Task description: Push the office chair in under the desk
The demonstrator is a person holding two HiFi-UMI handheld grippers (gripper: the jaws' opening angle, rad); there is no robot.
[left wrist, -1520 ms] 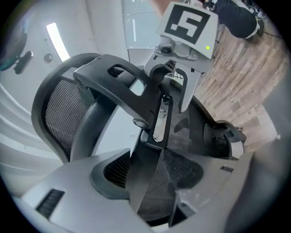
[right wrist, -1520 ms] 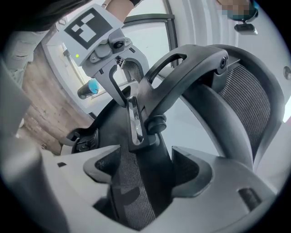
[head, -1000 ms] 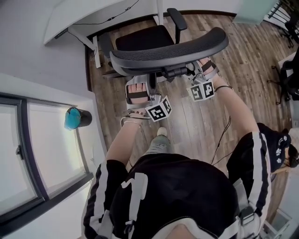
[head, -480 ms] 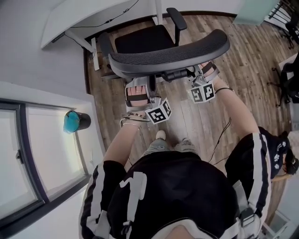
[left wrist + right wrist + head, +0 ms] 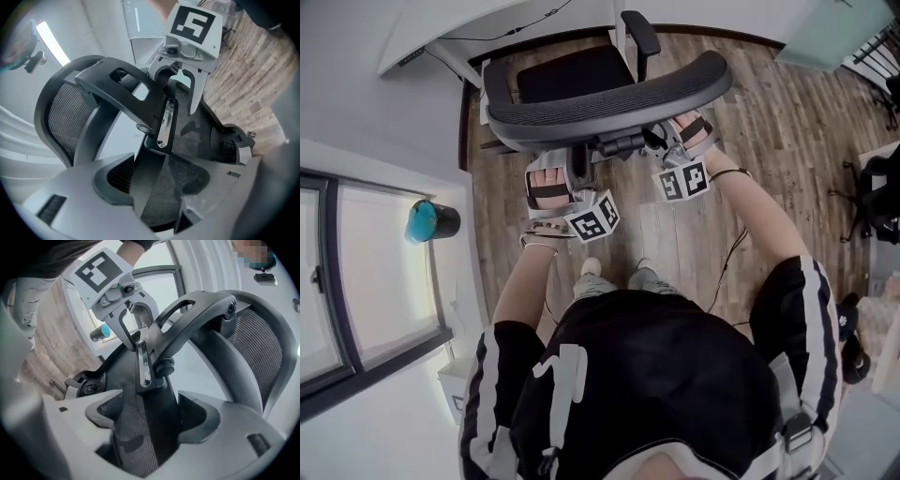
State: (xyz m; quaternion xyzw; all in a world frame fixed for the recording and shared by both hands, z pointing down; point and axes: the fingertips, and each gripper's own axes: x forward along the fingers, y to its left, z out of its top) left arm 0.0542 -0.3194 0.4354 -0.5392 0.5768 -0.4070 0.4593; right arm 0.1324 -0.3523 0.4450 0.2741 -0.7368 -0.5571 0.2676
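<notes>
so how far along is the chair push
Done: left gripper and right gripper are both clamped on the office chair's backrest, chair facing the desk. In hand: the push. Left: the seat shows almost wholly out over the wood floor, so it needs rolling in under.

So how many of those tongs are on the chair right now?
2. The left tongs clamp the back support of the office chair from its left, the right tongs from its right.

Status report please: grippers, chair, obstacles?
Both clamped on chair back: left gripper, right gripper. The seat near desk edge, not yet under. No obstacle seen.
</notes>
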